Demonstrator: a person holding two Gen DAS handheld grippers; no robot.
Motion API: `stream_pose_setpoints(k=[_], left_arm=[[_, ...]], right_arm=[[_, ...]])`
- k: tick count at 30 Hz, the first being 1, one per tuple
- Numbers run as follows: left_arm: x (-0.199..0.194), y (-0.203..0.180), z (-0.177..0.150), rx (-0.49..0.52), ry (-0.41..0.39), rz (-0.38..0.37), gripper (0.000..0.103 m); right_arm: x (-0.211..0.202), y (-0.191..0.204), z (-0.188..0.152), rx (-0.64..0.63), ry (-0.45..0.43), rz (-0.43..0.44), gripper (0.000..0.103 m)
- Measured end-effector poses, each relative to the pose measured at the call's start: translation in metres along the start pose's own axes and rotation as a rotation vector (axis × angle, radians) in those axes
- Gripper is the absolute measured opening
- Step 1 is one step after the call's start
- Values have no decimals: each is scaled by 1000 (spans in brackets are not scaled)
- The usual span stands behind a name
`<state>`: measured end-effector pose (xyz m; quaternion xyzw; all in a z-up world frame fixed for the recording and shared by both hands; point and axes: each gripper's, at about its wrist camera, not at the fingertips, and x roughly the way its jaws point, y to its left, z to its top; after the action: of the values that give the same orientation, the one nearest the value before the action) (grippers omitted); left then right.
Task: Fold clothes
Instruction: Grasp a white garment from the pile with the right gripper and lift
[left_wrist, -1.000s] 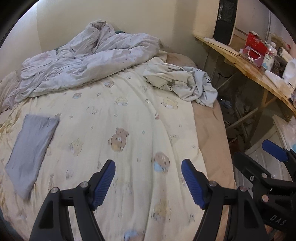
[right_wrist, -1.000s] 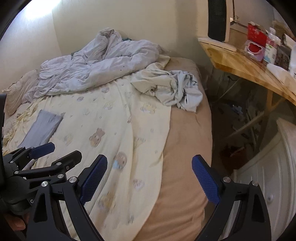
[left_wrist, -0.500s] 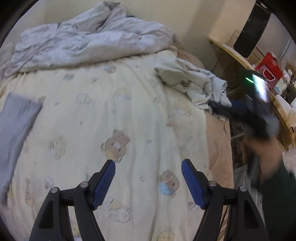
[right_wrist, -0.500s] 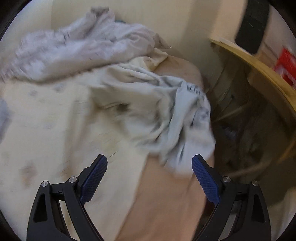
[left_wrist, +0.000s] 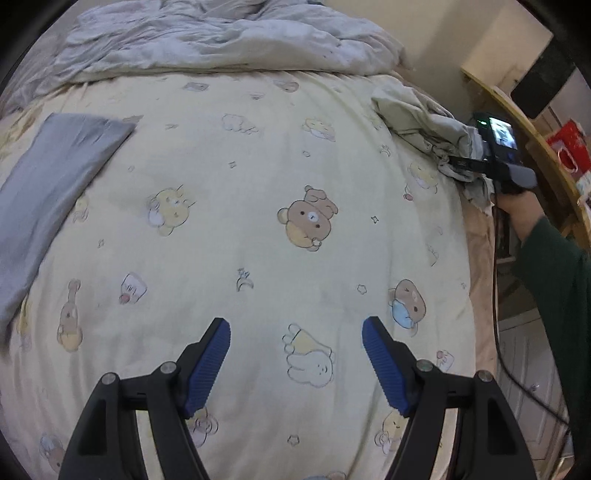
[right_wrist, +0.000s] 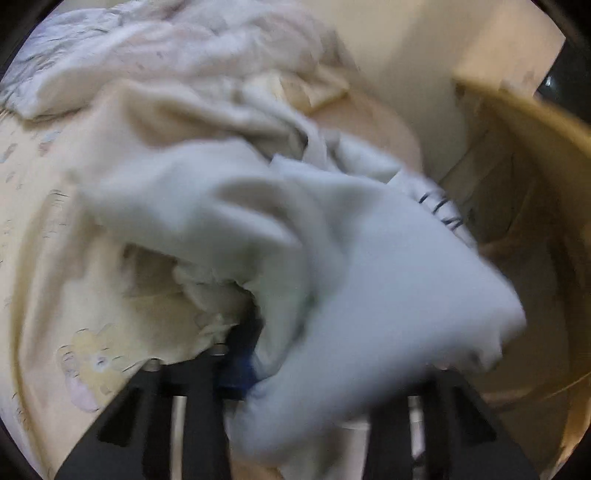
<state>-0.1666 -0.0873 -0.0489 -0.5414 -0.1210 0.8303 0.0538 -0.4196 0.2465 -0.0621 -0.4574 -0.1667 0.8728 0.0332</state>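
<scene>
Closing on the crumpled pale garment (right_wrist: 369, 295), right hand-held gripper (right_wrist: 295, 369) grips cloth (blurred); left hand-held gripper (left_wrist: 295, 354) hangs released above the bed (left_wrist: 258, 166).

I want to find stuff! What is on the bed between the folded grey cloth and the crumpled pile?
Only the cartoon-print sheet, bare between the folded grey cloth and the crumpled pile; the left wrist view shows it.
</scene>
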Motion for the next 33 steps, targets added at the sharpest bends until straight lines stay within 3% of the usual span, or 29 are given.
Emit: stream_pose_setpoints(k=[7,11,20,22,24,27,30,32,33], left_arm=[[-32,10,-22,-34,-4,-25,75],[-59,16,-43,-28,-21,-24,75],[-117,61,-118,-79,-59,-12,75],[-130,70,-132,-92,-84,-49,75],[-149,78,-144,-98,-151,-180,75],[-180,79,-161,-39,-244,-292,75],[-203,80,-175,36,-314,-283,75],[-209,84,-180,43,-317,-269,75],[-208,86,-182,38,-307,-260,75]], right_arm=[[-100,14,-16,-45,-115,59,28],[-184,29,-26,-65,-201,101,28],[-360,95,-86,-119,-331,297,28],[-392,115,-105,-140,-355,354,28],[-418,130,-124,-145,-372,411,28],[-452,144,-142,-96,-391,551,28],[-471,155,-157,-55,-404,658,28],[-478,163,-167,-31,-410,713,28],[-471,169,-174,-30,-395,701,28]])
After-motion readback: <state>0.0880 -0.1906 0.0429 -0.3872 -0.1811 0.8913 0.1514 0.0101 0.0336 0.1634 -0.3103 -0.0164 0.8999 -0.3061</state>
